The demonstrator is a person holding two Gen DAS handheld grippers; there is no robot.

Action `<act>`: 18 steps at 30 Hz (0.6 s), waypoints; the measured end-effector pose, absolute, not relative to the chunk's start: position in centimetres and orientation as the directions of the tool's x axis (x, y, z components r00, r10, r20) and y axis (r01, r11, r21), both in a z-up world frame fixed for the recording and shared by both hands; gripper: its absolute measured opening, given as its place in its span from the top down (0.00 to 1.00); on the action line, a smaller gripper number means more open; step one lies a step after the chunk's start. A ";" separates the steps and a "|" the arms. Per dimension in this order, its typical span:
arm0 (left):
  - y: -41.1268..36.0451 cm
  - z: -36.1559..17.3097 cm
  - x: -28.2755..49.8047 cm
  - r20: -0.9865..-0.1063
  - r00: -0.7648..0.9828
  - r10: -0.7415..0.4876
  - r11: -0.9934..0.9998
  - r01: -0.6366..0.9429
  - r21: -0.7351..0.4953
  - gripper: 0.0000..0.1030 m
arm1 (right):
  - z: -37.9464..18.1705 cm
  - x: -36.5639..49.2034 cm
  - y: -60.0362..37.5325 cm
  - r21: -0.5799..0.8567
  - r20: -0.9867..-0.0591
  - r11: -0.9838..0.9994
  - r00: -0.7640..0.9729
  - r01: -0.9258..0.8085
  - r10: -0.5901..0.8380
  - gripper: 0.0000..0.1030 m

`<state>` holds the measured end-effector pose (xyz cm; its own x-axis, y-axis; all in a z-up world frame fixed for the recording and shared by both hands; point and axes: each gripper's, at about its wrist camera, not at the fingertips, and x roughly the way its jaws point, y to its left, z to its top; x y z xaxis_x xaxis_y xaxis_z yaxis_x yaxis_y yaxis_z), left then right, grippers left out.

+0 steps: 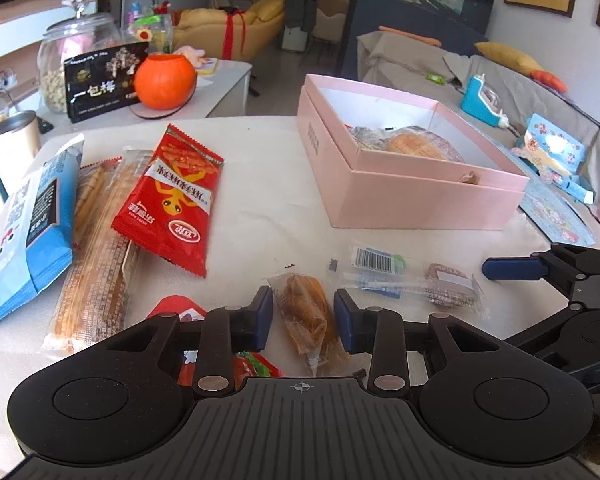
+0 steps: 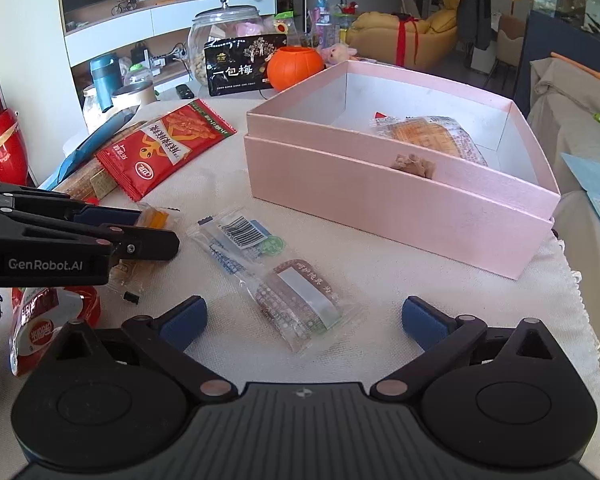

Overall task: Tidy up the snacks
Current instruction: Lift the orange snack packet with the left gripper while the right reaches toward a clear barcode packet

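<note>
The orange snack packet (image 1: 306, 312) lay low in the frame on the surface, between my left gripper (image 1: 303, 316) jaws, narrowed but seemingly not clamped. My right gripper (image 2: 302, 322) gaped. Slick wrapper might slip short of the pink box (image 1: 412, 196).

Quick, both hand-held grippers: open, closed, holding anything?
Left hand-held gripper: partly open, astride the small orange snack packet, pads not touching it.
Right hand-held gripper: wide open, empty, above the brown clear-wrapped snack.

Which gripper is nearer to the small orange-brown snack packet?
Left. The left gripper straddles the orange-brown packet; the right gripper stands open beside it, over a clear packet.
</note>
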<state>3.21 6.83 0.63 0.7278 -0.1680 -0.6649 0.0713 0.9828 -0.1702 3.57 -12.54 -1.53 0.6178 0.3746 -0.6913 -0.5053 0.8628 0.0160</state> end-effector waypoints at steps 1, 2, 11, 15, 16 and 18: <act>6.8 0.6 3.1 -0.664 0.728 -0.170 0.982 0.073 -0.172 0.69 | -1.5 3.5 -12.6 0.015 -0.692 0.861 0.616 -0.509 0.376 0.00; 6.7 0.6 3.0 -0.663 0.729 -0.170 0.983 0.080 -0.164 0.70 | -1.5 3.4 -12.6 0.014 -0.693 0.858 0.614 -0.513 0.378 0.00; 6.2 0.8 1.6 -0.690 0.666 -0.283 0.959 0.203 -0.198 0.70 | -0.5 3.5 -14.8 -0.030 -0.724 0.890 0.625 -0.454 0.294 0.08; 6.6 0.6 1.0 -0.684 0.664 -0.303 0.951 0.161 -0.265 0.70 | -0.2 4.2 -15.9 -0.004 -0.733 0.899 0.613 -0.437 0.295 0.12; 6.8 0.5 0.9 -0.682 0.662 -0.310 0.947 0.147 -0.287 0.70 | -0.3 4.3 -15.8 0.003 -0.735 0.898 0.608 -0.440 0.300 0.13; 7.3 0.5 0.8 -0.679 0.659 -0.325 0.936 0.122 -0.329 0.70 | -0.4 4.7 -15.1 0.000 -0.734 0.892 0.606 -0.451 0.307 0.13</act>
